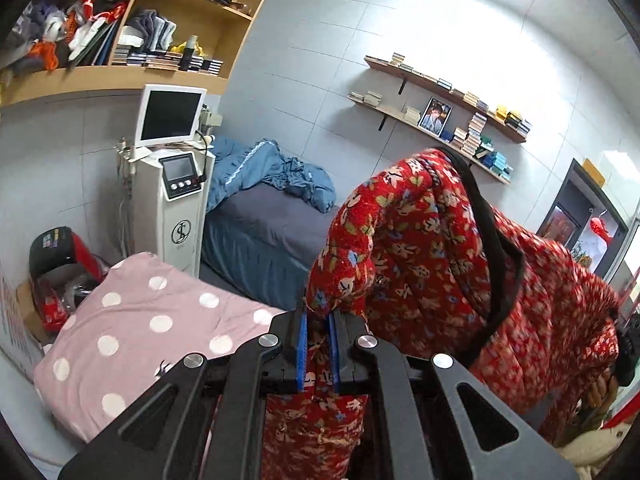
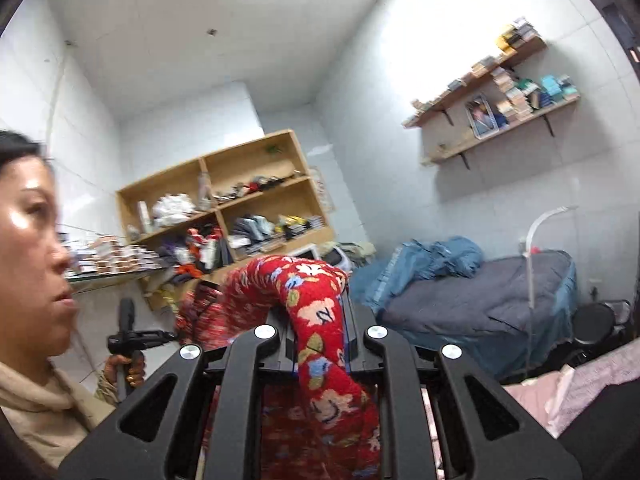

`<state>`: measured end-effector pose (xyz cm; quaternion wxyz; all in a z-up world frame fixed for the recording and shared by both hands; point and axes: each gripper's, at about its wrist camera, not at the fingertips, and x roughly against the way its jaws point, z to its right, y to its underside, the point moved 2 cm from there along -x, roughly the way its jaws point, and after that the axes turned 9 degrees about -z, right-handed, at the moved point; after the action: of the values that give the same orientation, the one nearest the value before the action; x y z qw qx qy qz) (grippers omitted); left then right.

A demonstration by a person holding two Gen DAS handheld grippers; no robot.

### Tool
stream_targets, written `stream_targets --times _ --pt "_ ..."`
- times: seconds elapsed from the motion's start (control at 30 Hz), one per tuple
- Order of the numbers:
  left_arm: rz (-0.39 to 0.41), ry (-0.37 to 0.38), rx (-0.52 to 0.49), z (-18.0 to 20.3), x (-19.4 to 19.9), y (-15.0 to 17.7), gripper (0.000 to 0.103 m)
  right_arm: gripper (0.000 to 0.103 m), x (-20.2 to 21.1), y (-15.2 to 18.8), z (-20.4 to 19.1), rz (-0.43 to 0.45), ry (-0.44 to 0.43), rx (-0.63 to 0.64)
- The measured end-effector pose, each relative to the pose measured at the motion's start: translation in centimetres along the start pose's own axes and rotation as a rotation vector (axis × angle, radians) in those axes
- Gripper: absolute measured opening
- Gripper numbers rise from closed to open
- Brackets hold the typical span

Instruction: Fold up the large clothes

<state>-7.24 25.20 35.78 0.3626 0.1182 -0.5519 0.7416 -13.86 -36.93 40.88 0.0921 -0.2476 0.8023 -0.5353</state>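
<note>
Above the bedding, left view first: pink polka-dot pillow (image 1: 152, 320) lies at lower left, one white machine (image 1: 176, 196) with two screens stands behind it, then the blue-sheeted bed (image 1: 264, 236) with a crumpled blue quilt (image 1: 272, 172).

Left gripper (image 1: 319, 344) is clamped on an edge of the red floral garment (image 1: 432, 248); cloth passes between the blue pads (image 1: 303, 344) and hangs below. Right of it the garment bulges up in mid-air, its black trim (image 1: 492, 248) looping across.

Right view: the person's left hand (image 2: 124, 368) grips the other tool's handle at left. Right gripper (image 2: 320, 344) is closed on a thick roll of the same garment (image 2: 316, 304).

Judgement: held high at two separated points so the cloth can hang free and spread before laying flat (likely onto the bedding below); no fold made yet.

Counts: garments held, one; grippers, two; wall shelves (image 1: 440, 92), two boards; wooden cubby units (image 2: 256, 200), one, four compartments.
</note>
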Motion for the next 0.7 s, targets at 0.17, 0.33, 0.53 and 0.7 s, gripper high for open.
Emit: stream_targets --times 0.17,0.33,0.53,0.7 --pt "-0.203 -0.073 0.011 -0.8 -14.9 -1.9 0.037 0.035 -7.7 2.8 9.4 -0.226 0.307 -0.225" --pt "-0.269 -0.18 0.125 -3.9 -27.4 3.1 0.088 0.079 -14.1 12.6 19.0 -0.448 0.672 -0.429" --pt "-0.511 -0.294 0.212 -6.8 -34.2 13.8 0.091 0.079 -14.6 23.4 23.1 -0.564 0.727 -0.738" --pt "-0.628 -0.419 0.195 -9.8 -34.4 20.6 0.091 0.079 -16.9 31.0 23.1 -0.769 0.745 -0.75"
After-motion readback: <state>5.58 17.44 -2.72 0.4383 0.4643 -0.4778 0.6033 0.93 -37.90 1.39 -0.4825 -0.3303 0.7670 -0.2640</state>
